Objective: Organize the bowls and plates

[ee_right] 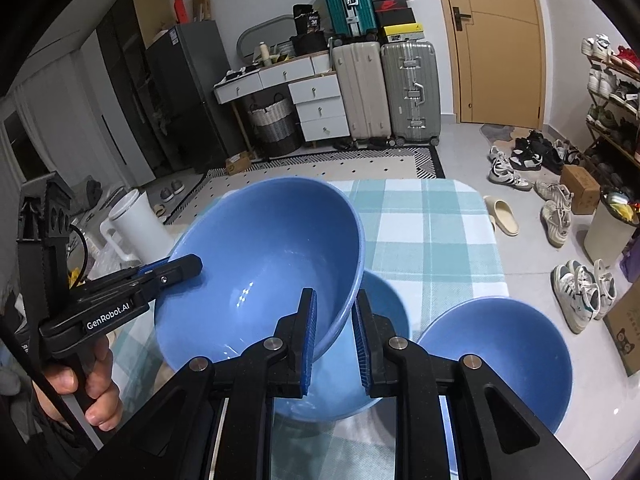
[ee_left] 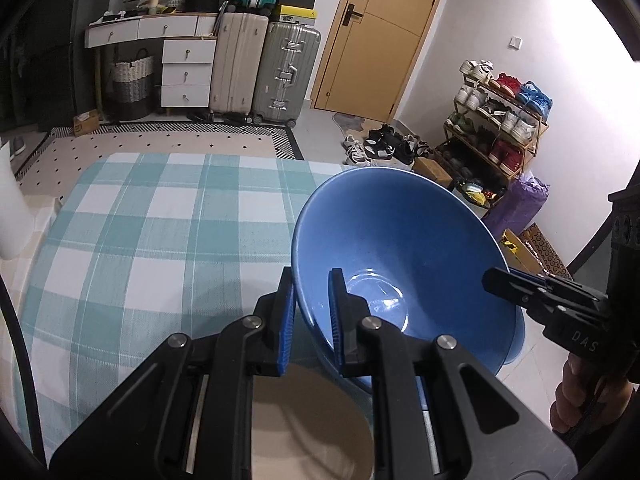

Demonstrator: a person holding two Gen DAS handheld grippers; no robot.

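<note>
A large blue bowl [ee_left: 400,248] [ee_right: 260,264] is held tilted above the checked tablecloth [ee_left: 152,232]. My left gripper [ee_left: 312,312] is shut on its near-left rim, one finger inside and one outside. My right gripper [ee_right: 336,332] is shut on the opposite rim; it shows in the left wrist view [ee_left: 504,280]. My left gripper shows in the right wrist view [ee_right: 184,266]. A second blue bowl [ee_right: 352,380] sits below the held one. A third blue bowl [ee_right: 496,356] stands to its right. A beige dish [ee_left: 312,420] lies under my left gripper.
A white jug [ee_right: 136,224] stands at the table's left edge. Beyond the table are suitcases [ee_left: 264,68], a white drawer unit [ee_left: 186,72], a door [ee_left: 376,36], a shoe rack [ee_left: 496,116] and loose shoes [ee_right: 516,164] on the floor.
</note>
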